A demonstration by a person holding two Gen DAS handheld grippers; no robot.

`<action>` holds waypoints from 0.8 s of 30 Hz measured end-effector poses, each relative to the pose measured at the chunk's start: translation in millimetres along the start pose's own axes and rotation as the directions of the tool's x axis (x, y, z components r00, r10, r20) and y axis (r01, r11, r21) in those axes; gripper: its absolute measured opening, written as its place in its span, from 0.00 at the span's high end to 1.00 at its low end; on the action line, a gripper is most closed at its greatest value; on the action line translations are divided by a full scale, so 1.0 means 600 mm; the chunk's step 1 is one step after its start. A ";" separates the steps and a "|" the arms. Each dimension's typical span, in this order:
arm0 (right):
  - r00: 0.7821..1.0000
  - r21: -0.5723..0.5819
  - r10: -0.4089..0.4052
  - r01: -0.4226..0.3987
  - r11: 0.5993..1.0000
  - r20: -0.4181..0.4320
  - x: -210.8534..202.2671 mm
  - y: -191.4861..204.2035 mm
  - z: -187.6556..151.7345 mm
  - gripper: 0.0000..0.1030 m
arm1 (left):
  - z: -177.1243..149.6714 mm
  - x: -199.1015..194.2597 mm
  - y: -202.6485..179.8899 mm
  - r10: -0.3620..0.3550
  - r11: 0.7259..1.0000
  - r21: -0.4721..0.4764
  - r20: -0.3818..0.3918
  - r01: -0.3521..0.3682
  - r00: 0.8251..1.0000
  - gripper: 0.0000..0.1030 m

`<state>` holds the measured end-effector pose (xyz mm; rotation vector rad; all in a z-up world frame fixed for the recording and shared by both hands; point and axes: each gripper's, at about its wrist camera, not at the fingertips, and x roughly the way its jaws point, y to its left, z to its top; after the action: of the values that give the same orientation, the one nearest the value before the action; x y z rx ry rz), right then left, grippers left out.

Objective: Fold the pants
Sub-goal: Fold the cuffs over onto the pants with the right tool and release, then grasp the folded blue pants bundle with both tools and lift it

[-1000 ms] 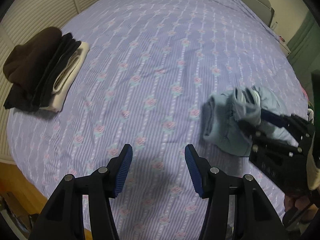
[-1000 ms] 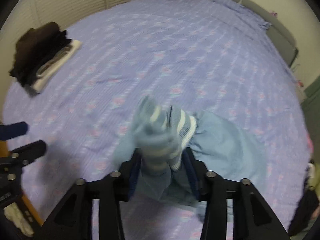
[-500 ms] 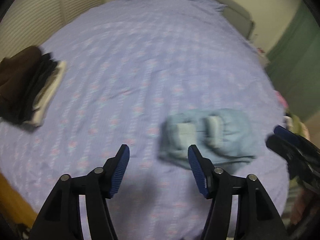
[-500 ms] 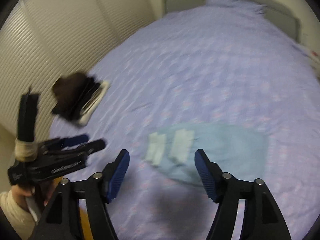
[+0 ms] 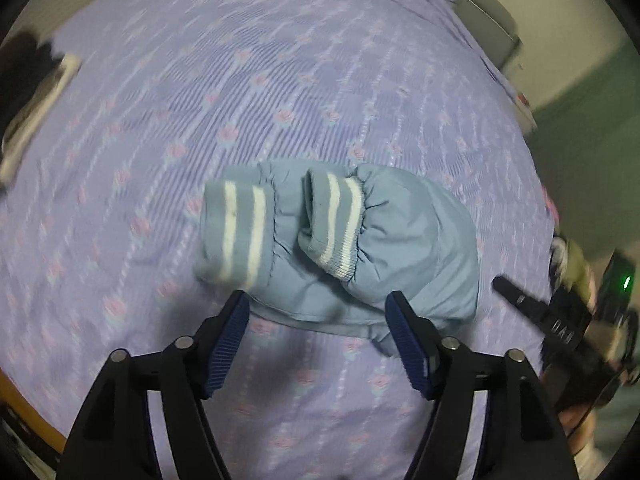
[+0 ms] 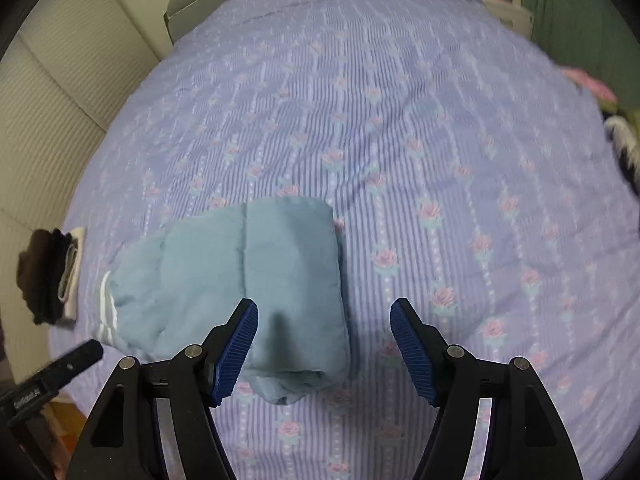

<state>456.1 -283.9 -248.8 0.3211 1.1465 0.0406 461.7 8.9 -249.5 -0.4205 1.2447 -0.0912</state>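
Observation:
The light blue pants (image 5: pixel 360 248) lie folded into a compact bundle on the bed, their white-striped cuffs (image 5: pixel 240 236) on top. In the right wrist view the pants (image 6: pixel 248 276) show a smooth folded side, with the cuffs at the left end. My left gripper (image 5: pixel 318 306) is open and empty, just short of the bundle's near edge. My right gripper (image 6: pixel 324 314) is open and empty above the bundle's near right corner. The right gripper also shows at the right edge of the left wrist view (image 5: pixel 560 328).
The bed has a lilac floral sheet (image 6: pixel 420 140). A stack of dark and cream folded clothes (image 6: pixel 52 276) sits near the bed's left edge, also blurred in the left wrist view (image 5: pixel 28 92). A grey headboard (image 6: pixel 200 4) and other clothes (image 6: pixel 624 140) lie at the far sides.
One second ago my right gripper held the cuffs; it let them go onto the bundle and opened. Both grippers have since moved in closer to the folded pants.

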 end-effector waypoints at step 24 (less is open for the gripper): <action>0.986 -0.079 0.088 -0.100 0.992 -0.141 0.116 0.062 -0.034 0.32 | -0.007 0.101 0.118 -0.073 0.932 -0.356 -0.003 0.067 0.997 0.09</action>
<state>471.8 -230.1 -307.9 0.2992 1.2613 0.1971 466.3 55.0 -330.5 -0.7809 1.2642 0.0731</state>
